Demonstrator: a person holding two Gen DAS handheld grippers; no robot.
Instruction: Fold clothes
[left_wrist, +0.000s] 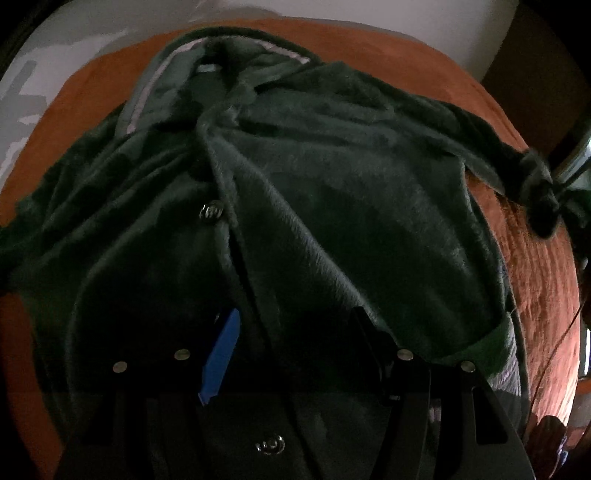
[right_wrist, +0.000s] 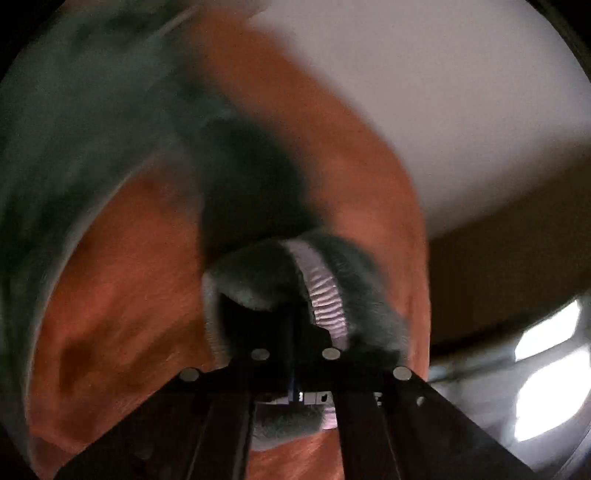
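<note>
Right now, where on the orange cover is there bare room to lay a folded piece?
Bare orange cover shows at the far left, between the green top and the wall, and along the right edge beside its hem. The middle is crowded: the top spreads across it. At far right, the right tongs pinch its cuff.

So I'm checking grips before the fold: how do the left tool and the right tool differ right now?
The left tool stands open over the green robe's buttoned front, pinching nothing; the right tool is shut on the robe's cuff. The left view is sharp, the right view blurred. Both are over the same robe on the orange cover.
</note>
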